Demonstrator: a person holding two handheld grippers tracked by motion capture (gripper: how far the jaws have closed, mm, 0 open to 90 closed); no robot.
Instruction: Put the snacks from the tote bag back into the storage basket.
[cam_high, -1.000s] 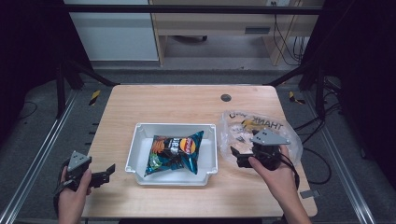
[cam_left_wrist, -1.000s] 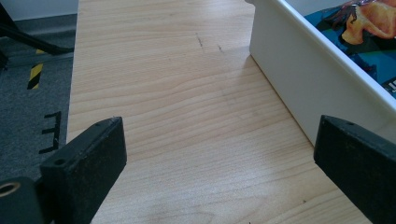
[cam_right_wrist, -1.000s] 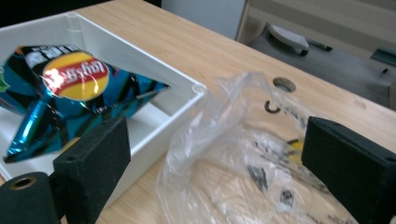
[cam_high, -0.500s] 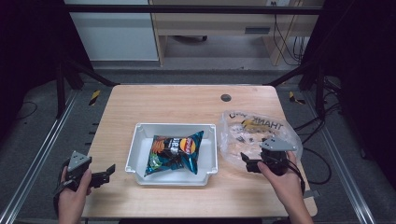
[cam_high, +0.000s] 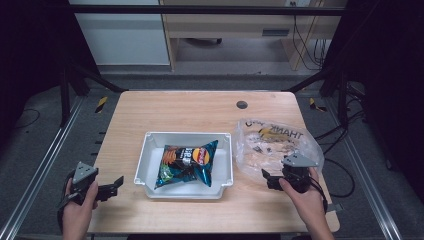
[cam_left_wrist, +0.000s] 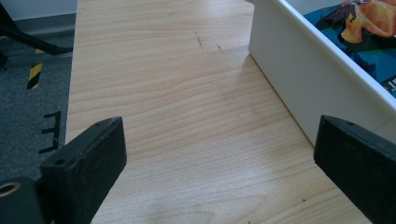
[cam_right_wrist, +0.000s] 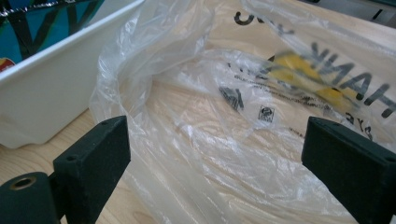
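A blue chip bag (cam_high: 187, 162) lies in a white tray (cam_high: 145, 162) at the middle of the table; its corner shows as the chip bag (cam_left_wrist: 359, 28) inside the tray (cam_left_wrist: 317, 79) in the left gripper view. A clear plastic bag (cam_high: 272, 142) with black and yellow print lies flat to the tray's right. My right gripper (cam_high: 267, 180) is open at that bag's near edge, and the plastic bag (cam_right_wrist: 233, 116) spreads between its jaws beside the tray (cam_right_wrist: 51, 88). My left gripper (cam_high: 115, 186) is open over bare wood at the table's front left corner.
A dark round hole (cam_high: 242, 104) sits in the tabletop near the far edge. Bare wood (cam_left_wrist: 177, 107) stretches between the left gripper and the tray. Beyond the table are grey floor, black frame legs and cables.
My right gripper has pulled back toward the table's near edge and a little right, off the plastic bag's middle to its near edge. The left gripper has not moved.
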